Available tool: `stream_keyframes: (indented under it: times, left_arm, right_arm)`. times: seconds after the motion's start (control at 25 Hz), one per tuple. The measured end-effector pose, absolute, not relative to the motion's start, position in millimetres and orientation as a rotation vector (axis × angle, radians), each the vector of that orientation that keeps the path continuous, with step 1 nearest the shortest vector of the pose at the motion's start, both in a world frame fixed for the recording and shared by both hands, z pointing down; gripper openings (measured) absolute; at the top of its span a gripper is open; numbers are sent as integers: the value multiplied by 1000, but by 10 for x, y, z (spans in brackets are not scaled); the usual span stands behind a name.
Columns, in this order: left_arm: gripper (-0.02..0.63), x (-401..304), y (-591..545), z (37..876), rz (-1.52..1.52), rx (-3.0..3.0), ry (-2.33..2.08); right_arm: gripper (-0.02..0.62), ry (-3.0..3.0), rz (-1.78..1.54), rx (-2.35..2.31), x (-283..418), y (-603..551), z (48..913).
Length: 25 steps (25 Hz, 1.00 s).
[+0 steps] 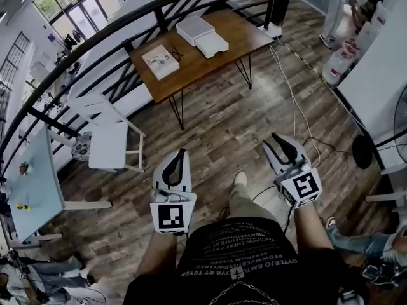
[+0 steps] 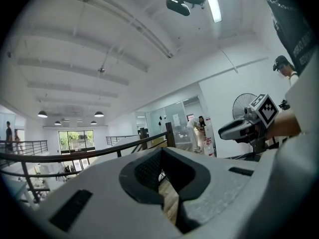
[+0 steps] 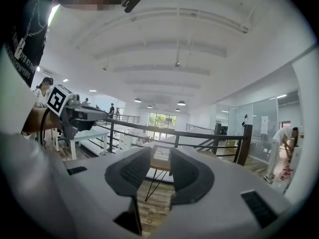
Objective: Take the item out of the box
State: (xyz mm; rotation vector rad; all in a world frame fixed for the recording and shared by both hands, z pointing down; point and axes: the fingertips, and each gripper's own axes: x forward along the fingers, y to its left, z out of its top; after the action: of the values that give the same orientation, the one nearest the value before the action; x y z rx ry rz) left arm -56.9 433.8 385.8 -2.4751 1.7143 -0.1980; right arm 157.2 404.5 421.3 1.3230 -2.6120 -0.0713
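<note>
Left gripper (image 2: 162, 152): tips together, empty.
Right gripper (image 3: 160, 158): jaws parted, empty.
Shirt print (image 1: 245, 250): illegible.
Box (image 1: 194, 28): white, on table (image 1: 238, 33).

Wood floor (image 1: 216, 138), blk railing (image 1: 114, 27), table (image 1: 245, 33)

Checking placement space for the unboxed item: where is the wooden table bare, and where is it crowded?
Wooden table: bare at its right end beyond the white boxes, and along the near edge between them and the magazine. Crowded at the far edge, where the boxes sit.
</note>
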Motion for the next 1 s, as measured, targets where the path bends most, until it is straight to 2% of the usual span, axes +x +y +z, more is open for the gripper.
stream_keyframes:
  times: [0.4, 0.6, 1.0]
  left_arm:
    - [5, -392, 3300, 3813, -305, -2434, 1685]
    - [5, -317, 2788, 3828, -268, -2453, 1754]
    - [5, -23, 1879, 3697, -296, -2393, 1872]
  right_arm:
    - [182, -2733, -3, 1219, 1533, 2816, 4288]
    - [190, -2750, 1, 1170, 1538, 2321, 4292]
    - [192, -2781, -4, 1121, 1970, 1435, 4180]
